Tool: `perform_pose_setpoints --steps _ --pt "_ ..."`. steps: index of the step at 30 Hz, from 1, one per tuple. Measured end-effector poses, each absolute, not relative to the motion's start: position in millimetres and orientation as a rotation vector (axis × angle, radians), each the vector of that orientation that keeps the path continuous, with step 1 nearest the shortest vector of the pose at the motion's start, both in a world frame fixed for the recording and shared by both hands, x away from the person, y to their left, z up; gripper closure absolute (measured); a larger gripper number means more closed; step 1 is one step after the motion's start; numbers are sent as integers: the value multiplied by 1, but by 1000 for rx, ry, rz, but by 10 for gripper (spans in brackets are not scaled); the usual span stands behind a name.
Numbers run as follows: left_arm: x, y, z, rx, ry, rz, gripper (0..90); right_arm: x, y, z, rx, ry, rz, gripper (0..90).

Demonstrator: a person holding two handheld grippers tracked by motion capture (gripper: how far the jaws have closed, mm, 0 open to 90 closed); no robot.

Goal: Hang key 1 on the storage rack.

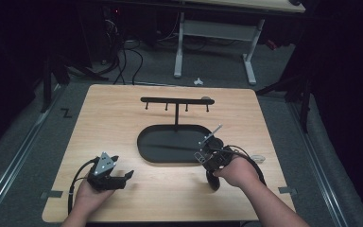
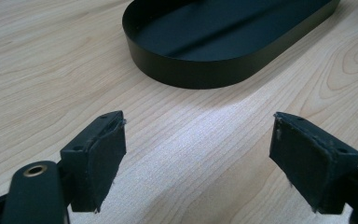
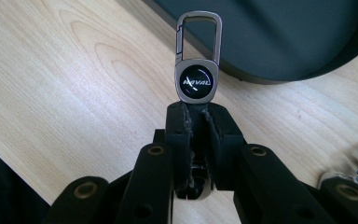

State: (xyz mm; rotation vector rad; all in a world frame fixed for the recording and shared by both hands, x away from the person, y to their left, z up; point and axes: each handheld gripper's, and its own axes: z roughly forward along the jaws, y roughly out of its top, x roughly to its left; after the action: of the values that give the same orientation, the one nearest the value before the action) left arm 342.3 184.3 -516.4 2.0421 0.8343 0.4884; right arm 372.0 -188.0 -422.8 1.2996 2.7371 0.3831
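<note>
The right gripper [image 3: 196, 109] is clamping a metal keychain [image 3: 196, 60] by its lower end, jaws pressed together on it, so that the carabiner clip [image 3: 199, 32] is standing free above the pads with its gate unobstructed. Holding it low like this is probably leaving the loop clear to be slipped over a peg. In the high view the right gripper [image 1: 207, 152] is hovering at the near right edge of the black oval tray [image 1: 146, 142], with the keychain [image 1: 200, 155] just over that rim and a thin metal piece sticking up and away from it.

The tray is forming the base of a key rack: an upright post is rising from its far side and carrying a horizontal bar [image 1: 177, 100] with four small pegs hanging beneath it. The rack is sitting mid-table on the wooden table [image 1: 113, 113], within easy reach of both hands, and its pegs are looking bare.

The left gripper [image 1: 123, 178] is resting low near the front left of the table, jaws spread wide and holding nothing; in its own view the two pads [image 2: 105, 154] are framing bare wood in front of the tray [image 2: 191, 70]. It is likely waiting aside, or ready to steady the base while the clip is being hooked
</note>
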Motion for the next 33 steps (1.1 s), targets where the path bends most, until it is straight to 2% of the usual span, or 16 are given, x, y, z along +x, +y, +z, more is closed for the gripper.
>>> perform_pose_setpoints --steps 33 --pt "343 184 -517 2056 825 479 189 391 -184 -377 1282 2657 447 807"
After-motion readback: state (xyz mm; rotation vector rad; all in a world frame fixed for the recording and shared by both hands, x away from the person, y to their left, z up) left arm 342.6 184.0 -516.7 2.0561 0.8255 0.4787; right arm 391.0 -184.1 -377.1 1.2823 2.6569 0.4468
